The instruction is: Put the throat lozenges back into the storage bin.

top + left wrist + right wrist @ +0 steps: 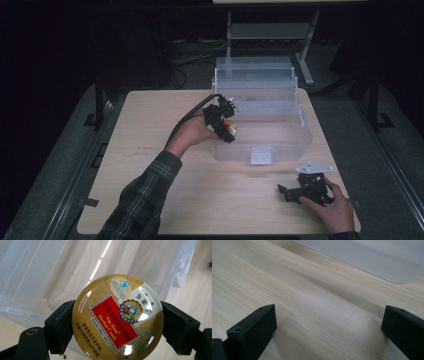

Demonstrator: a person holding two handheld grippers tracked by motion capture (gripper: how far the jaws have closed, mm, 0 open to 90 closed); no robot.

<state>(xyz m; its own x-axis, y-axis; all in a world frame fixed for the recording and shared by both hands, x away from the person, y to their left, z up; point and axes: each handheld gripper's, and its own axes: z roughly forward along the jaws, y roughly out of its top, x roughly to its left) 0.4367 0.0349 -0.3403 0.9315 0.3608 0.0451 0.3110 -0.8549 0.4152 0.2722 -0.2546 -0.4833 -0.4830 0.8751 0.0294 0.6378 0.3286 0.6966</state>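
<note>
A round gold candy tin (117, 317) with a red label is clamped by its edges between the black jaws of my left gripper (117, 325). In the high view that left gripper (227, 127) hangs at the left rim of a clear plastic bin (280, 150), with the tin (230, 127) showing as a small red and gold spot. My right gripper (286, 191) rests low over the table near the front right corner. In its own view the right gripper (328, 327) stands open, its jaws wide apart over bare wood, with the bin's base (372, 257) ahead of it.
The clear bin's hinged lid (255, 70) stands open at the back. The bin takes up the right half of the light wooden table (150, 150). Beyond the far edge are a metal stand (265, 32) and cables on a dark floor.
</note>
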